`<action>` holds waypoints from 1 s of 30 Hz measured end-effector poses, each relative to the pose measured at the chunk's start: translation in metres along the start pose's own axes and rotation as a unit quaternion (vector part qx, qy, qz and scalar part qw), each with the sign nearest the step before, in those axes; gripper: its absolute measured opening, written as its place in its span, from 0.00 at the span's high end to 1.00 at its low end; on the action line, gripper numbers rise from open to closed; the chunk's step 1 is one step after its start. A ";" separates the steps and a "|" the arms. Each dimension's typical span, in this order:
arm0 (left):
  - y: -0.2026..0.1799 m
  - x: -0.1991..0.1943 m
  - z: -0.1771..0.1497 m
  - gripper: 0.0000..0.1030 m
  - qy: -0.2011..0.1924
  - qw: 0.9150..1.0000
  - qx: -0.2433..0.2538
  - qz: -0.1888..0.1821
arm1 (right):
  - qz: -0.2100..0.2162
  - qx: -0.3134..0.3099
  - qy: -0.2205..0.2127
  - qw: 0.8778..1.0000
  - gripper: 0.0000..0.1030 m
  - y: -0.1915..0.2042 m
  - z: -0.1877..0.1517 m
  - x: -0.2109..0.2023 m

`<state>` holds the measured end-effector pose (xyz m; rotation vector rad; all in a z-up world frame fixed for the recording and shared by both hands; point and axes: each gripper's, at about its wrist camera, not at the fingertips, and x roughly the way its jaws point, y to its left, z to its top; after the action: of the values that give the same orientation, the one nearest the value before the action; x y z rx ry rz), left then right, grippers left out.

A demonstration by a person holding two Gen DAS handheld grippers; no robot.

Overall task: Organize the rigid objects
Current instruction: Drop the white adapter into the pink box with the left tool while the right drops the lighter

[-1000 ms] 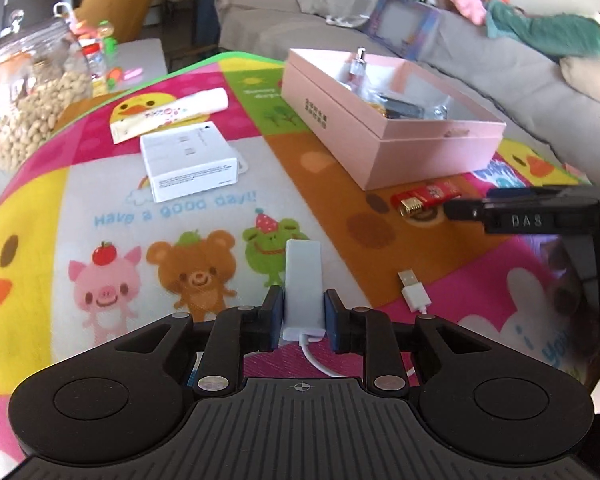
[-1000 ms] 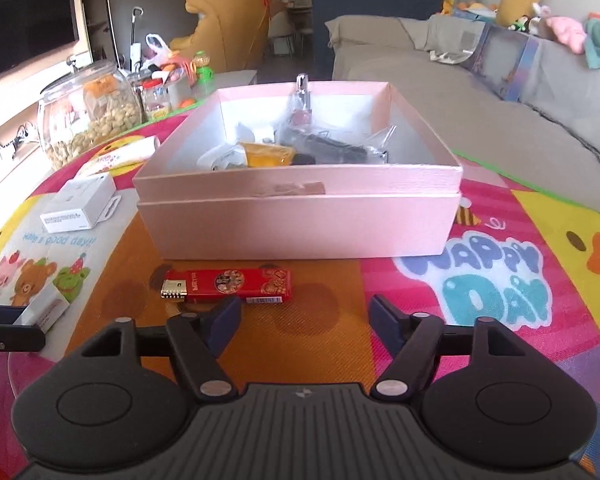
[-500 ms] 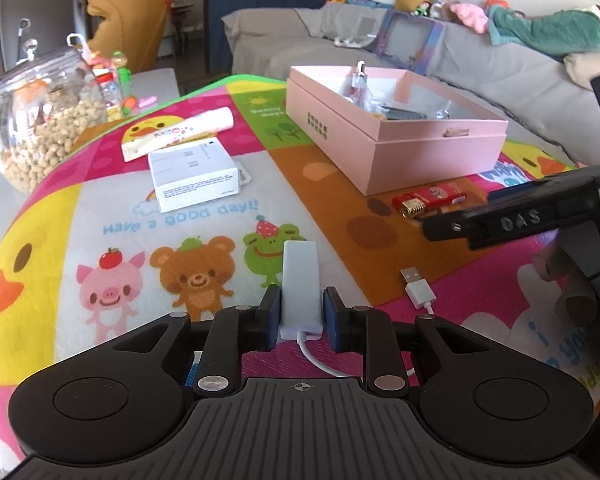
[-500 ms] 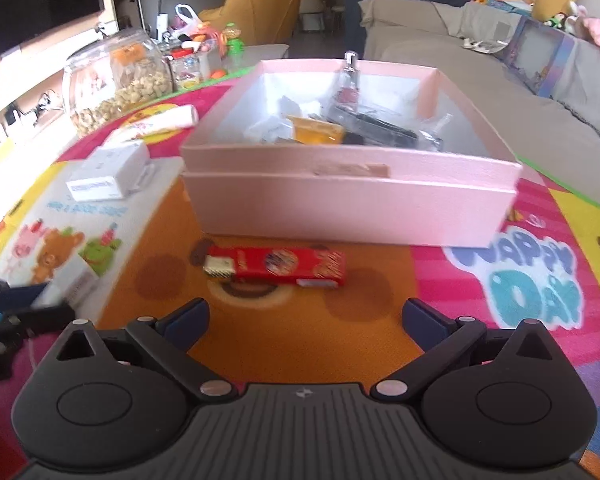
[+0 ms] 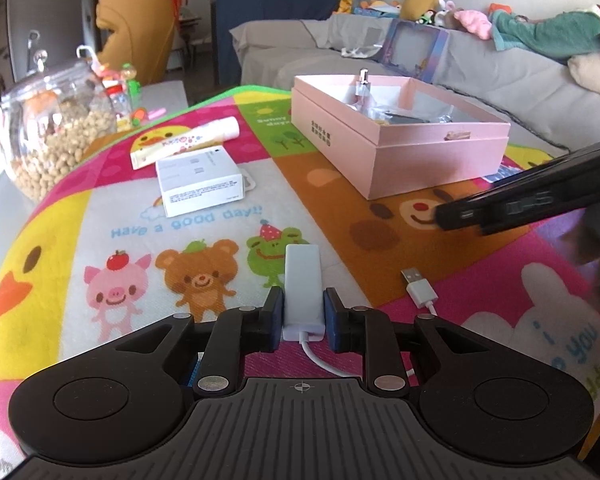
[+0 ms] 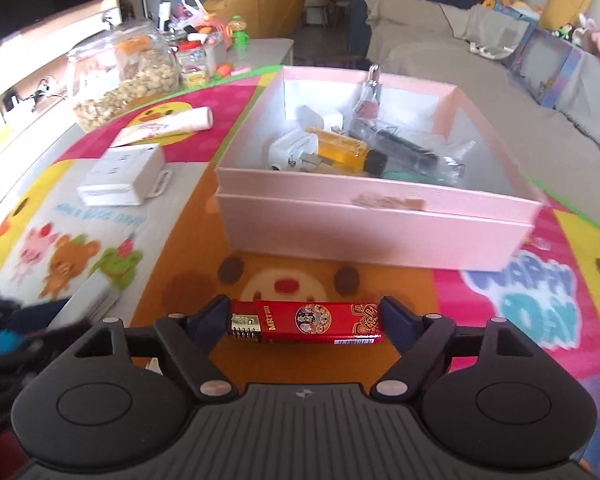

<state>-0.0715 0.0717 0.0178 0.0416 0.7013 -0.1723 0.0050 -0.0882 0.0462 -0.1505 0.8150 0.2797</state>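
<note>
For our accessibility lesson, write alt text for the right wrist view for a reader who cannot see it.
The right gripper holds a red lighter lengthwise between its fingers, above a colourful cartoon mat. Just beyond sits an open pink box of small items, with a white box and a jar to the left.

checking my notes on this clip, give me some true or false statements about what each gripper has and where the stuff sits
1. The left gripper is shut on the white adapter. True.
2. The right gripper holds the red lighter by its two ends. True; it spans the gap between the fingers.
3. The pink box is closed with a lid. False; it is open, with a yellow bottle and a white plug among the things inside.
4. The white carton sits inside the pink box. False; it lies on the cartoon mat, beside a tube.
5. The adapter's USB plug lies on the mat. True.
</note>
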 end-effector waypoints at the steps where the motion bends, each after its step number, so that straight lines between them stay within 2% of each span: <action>1: -0.002 -0.002 -0.001 0.76 0.002 1.000 0.000 -0.007 | -0.006 -0.003 -0.010 1.000 0.21 -0.002 -0.004 -0.009; 6: -0.019 -0.015 -0.001 0.76 0.013 0.997 0.002 -0.078 | -0.045 -0.020 -0.044 0.998 0.21 -0.015 -0.018 -0.046; 12: -0.035 -0.043 0.029 0.76 -0.019 0.993 0.012 -0.119 | -0.050 -0.014 -0.091 0.994 0.21 -0.026 -0.028 -0.079; 16: -0.040 -0.071 0.069 0.76 -0.075 0.990 0.043 -0.108 | -0.053 -0.023 -0.121 0.991 0.21 -0.028 -0.033 -0.093; 20: -0.040 -0.086 0.125 0.76 -0.123 0.987 0.052 -0.094 | -0.025 -0.032 -0.149 0.988 0.21 -0.026 -0.042 -0.103; 23: -0.047 -0.082 0.168 0.76 -0.154 0.983 0.047 -0.085 | -0.002 -0.035 -0.161 0.986 0.21 -0.026 -0.050 -0.107; 25: -0.047 -0.071 0.194 0.76 -0.174 0.978 0.017 -0.109 | 0.001 -0.035 -0.162 0.986 0.21 -0.026 -0.053 -0.105; 27: -0.046 -0.051 0.215 0.74 -0.177 0.974 -0.003 -0.142 | -0.004 -0.028 -0.157 0.987 0.21 -0.030 -0.055 -0.101; 28: -0.046 -0.037 0.221 0.73 -0.174 0.974 -0.016 -0.144 | -0.008 -0.023 -0.153 0.988 0.21 -0.032 -0.055 -0.099; 30: -0.045 -0.012 0.223 0.74 -0.167 0.977 -0.050 -0.123 | -0.016 -0.011 -0.146 0.989 0.21 -0.037 -0.058 -0.095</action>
<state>0.0544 0.0082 0.1972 -0.1679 0.3769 -0.3723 -0.0857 -0.1555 0.0779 -0.1392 0.5195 0.2735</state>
